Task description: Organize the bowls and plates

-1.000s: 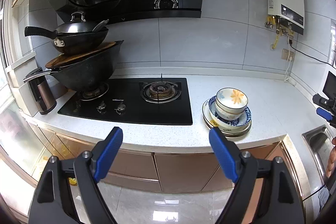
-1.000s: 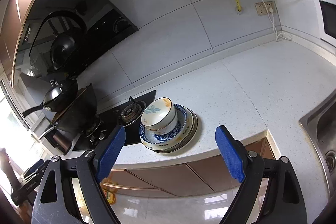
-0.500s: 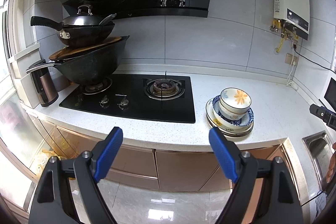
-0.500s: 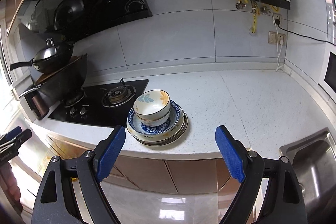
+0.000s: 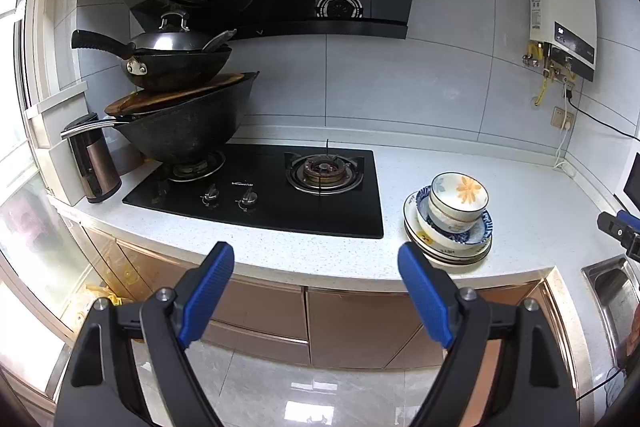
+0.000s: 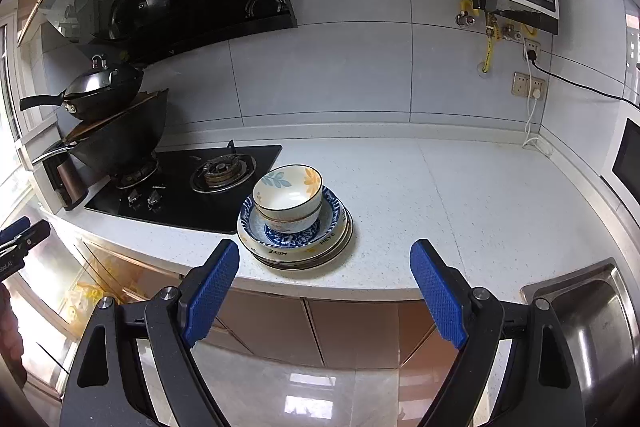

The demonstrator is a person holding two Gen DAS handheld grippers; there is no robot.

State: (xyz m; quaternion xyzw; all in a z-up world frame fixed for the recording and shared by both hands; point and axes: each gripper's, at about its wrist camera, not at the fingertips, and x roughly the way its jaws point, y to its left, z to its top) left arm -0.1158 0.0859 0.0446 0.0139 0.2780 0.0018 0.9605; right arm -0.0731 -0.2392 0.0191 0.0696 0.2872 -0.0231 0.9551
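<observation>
Viewing from both wrist cameras: the lower plates in the stack of dishes point(image 6: 295, 239) show only as edge rims, so their number cannot be made out, and the bowls point(image 6: 289, 195) nested on top hide most of the blue-patterned dish point(image 6: 329, 215) beneath them. The sink point(image 6: 592, 323) is cut off at the right edge of the right wrist view; the kettle point(image 5: 94, 163) at the far left end of the bench point(image 6: 460, 195) is partly hidden behind the wok stack point(image 5: 176, 107). The stack of dishes sits near the front edge of the bench, just right of the black hob point(image 5: 264, 191). Left tool point(image 5: 316, 293): released, jaws wide, nothing between them, held out in front of the bench's front edge; the stack lies ahead and to its right, apart from it. Right tool point(image 6: 324, 287): also released and empty, hanging off the front edge; the stack lies ahead, slightly left of centre between its blue pads point(image 6: 212, 287), with no contact.
</observation>
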